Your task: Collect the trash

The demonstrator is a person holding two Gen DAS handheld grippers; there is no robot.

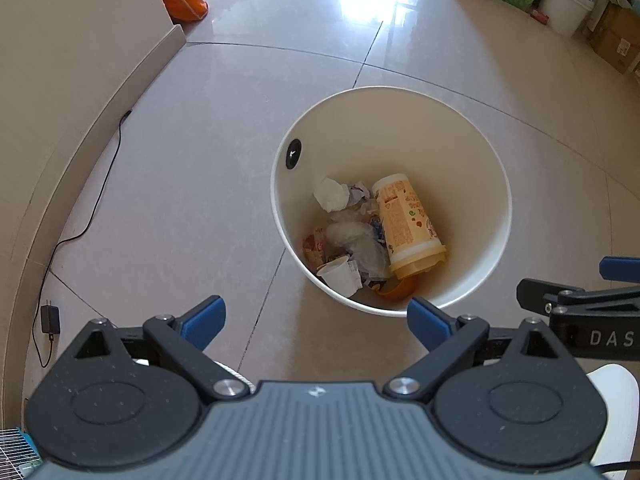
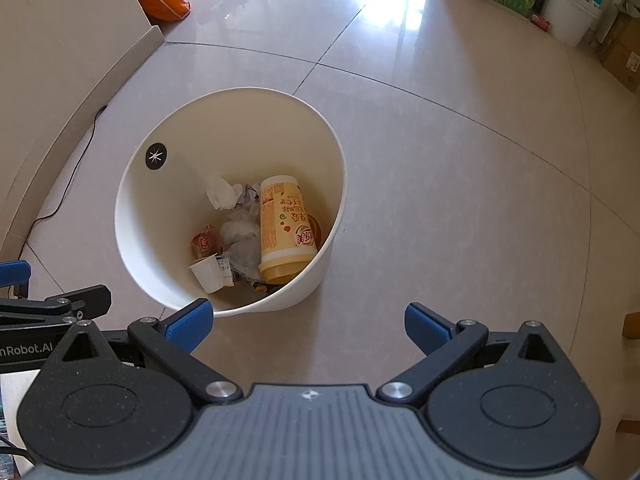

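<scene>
I am holding my left gripper (image 1: pixel 316 322) and right gripper (image 2: pixel 306 326) wide open w/ nothing in them, above the white bin (image 2: pixel 132 184) on the floor (trash (image 2: pixel 286 228) is lying inside, incl. a yellow cup).

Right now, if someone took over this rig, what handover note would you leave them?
Left gripper: open, holding nothing, above the floor beside the white bin.
Right gripper: open, holding nothing.
Already in the bin: yellow cup, small white cup, crumpled tissue, wrappers.
No loose trash shows on the floor tiles near the bin.
Left: look elsewhere for more trash; these views show none.
</scene>
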